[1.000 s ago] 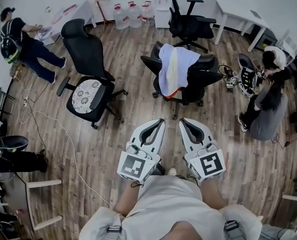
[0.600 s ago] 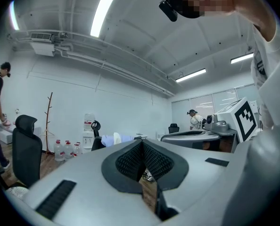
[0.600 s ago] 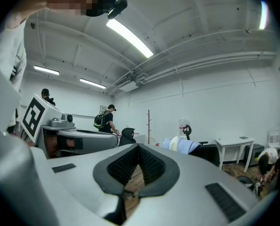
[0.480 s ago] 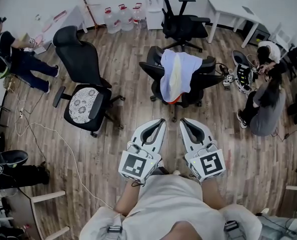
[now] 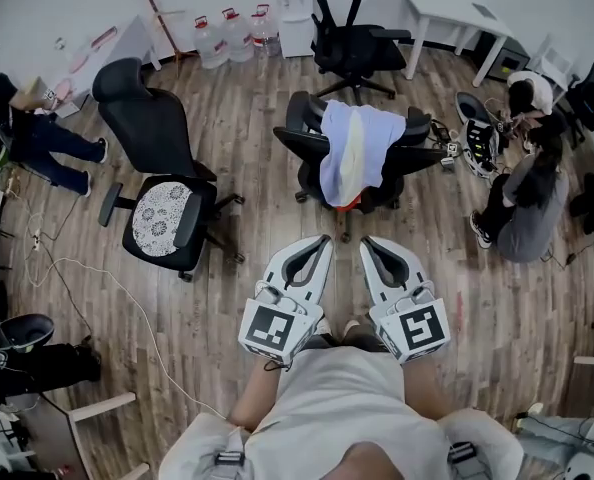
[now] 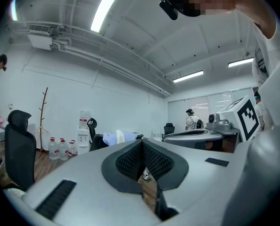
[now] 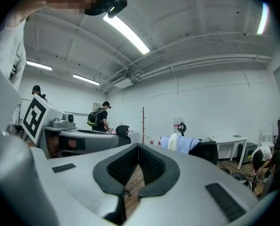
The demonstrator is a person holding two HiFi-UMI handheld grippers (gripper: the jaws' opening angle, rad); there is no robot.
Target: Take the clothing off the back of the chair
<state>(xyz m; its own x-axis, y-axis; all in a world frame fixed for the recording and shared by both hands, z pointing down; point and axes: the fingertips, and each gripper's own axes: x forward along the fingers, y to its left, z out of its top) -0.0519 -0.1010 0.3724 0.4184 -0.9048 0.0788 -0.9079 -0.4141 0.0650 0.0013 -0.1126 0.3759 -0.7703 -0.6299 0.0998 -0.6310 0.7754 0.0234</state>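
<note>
**Blue-and-cream clothing over the chair back, both tongs closed**

Toward the left edge of the wooden floor (image 5: 227,298) we see a black office chair (image 5: 162,183) with a patterned seat. Right of it, near the floor's middle, stands the chair (image 5: 303,120) with the clothing (image 5: 352,148) draped over its back, well apart from our tongs. We hold the left gripper (image 5: 325,240) and right gripper (image 5: 365,240) side by side, each with jaws pressed together on nothing. A person (image 5: 525,208) crouches by the right edge.
</note>
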